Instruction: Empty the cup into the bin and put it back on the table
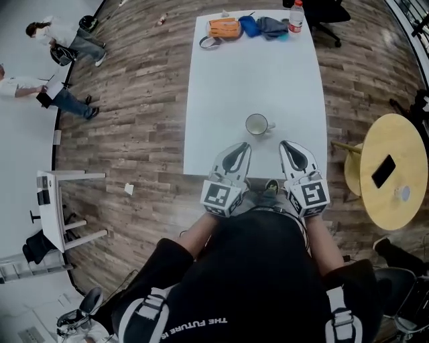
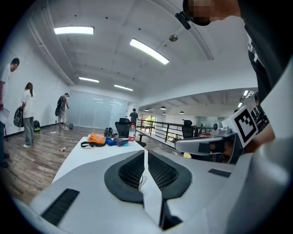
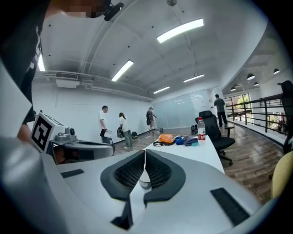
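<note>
Nearest you, your left gripper (image 1: 244,146) and right gripper (image 1: 285,144) sit side by side over the near edge of the white tabletop (image 1: 221,100), both pointing away from you. Each pair of fingers is clenched together with nothing between them; in both gripper views the ribbed pads meet along a thin line.

Just beyond the tips, ahead of the gap between the two grippers, the cup (image 1: 257,124) stands upright on the tabletop. Its handle is turned to your right, and neither gripper touches it.

At the far end of the tabletop an orange bag (image 1: 224,27), a blue pouch (image 1: 249,25) and a grey pouch (image 1: 271,27) lie in a row. A water bottle (image 1: 295,17) stands at the far right corner.

Off to your right, a round yellow table (image 1: 402,144) carries a dark phone (image 1: 383,171). Far off on your left, two people (image 1: 64,37) are by the white wall.
</note>
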Tool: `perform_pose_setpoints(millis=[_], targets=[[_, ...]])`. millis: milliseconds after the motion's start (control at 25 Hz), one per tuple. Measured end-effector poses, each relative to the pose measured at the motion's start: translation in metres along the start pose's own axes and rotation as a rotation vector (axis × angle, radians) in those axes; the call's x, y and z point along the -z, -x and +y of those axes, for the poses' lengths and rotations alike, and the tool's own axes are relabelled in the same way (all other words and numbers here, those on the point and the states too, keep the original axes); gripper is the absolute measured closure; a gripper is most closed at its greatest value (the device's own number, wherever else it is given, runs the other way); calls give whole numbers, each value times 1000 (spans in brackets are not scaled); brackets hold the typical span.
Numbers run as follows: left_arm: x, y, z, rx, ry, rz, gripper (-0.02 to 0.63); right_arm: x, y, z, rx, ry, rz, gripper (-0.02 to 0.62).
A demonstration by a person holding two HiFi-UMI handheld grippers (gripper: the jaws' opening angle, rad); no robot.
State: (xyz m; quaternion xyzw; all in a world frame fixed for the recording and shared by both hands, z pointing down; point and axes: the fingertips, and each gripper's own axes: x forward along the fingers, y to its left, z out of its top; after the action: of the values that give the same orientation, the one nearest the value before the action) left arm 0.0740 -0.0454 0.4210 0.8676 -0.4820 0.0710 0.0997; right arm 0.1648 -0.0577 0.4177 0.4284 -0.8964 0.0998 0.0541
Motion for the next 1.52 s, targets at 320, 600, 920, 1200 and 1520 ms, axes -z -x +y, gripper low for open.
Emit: perform_pose_setpoints(millis=[320, 600, 920, 1200, 1520], targets=[[36, -39, 29, 129, -19, 46, 304, 26, -40, -16, 45, 29, 98, 577], [118, -93, 55, 206, -127, 179, 219, 82, -75, -40, 64, 59, 234, 551], [160, -147, 53, 378, -202, 227, 207, 128, -97, -76, 87, 41, 320, 505], [165, -163, 45, 466, -227, 252, 209, 137, -105, -82, 91, 36, 347, 503], [165, -163, 44, 478, -177, 264, 209, 143, -110, -78, 71, 39, 359, 503]])
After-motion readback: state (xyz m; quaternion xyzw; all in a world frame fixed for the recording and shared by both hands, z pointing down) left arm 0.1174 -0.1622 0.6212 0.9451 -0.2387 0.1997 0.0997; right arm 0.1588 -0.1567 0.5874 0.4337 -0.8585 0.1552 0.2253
